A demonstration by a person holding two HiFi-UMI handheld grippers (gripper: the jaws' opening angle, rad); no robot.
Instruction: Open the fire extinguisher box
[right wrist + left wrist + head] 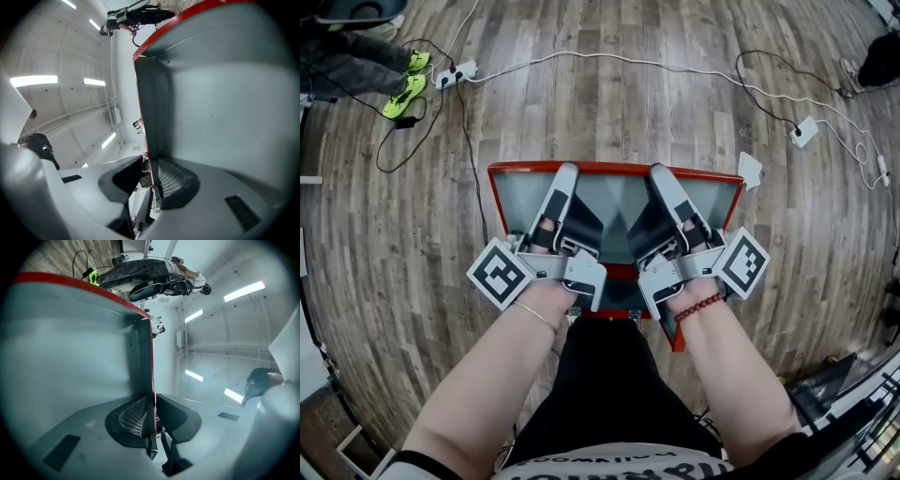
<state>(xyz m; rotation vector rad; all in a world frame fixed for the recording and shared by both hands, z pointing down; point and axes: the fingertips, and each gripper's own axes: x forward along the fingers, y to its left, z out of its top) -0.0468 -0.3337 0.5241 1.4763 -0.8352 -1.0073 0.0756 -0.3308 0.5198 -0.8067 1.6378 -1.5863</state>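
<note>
Grey-jawed, my left gripper (153, 417) clamps the red rim (151, 357) of the fire extinguisher box door (619, 202); my right gripper (149, 179) stands parted astride it. Risk: held one-sidedly, the door could twist and slip free.

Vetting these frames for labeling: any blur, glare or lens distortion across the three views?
Head view: sharp, evenly lit; floor planks bow toward the edges. Left gripper view: heavy fisheye, black corners, milky haze, ceiling light strip blown out, door soft up close. Right gripper view: same vignette and haze, door a featureless grey, light strips glaring.
</note>
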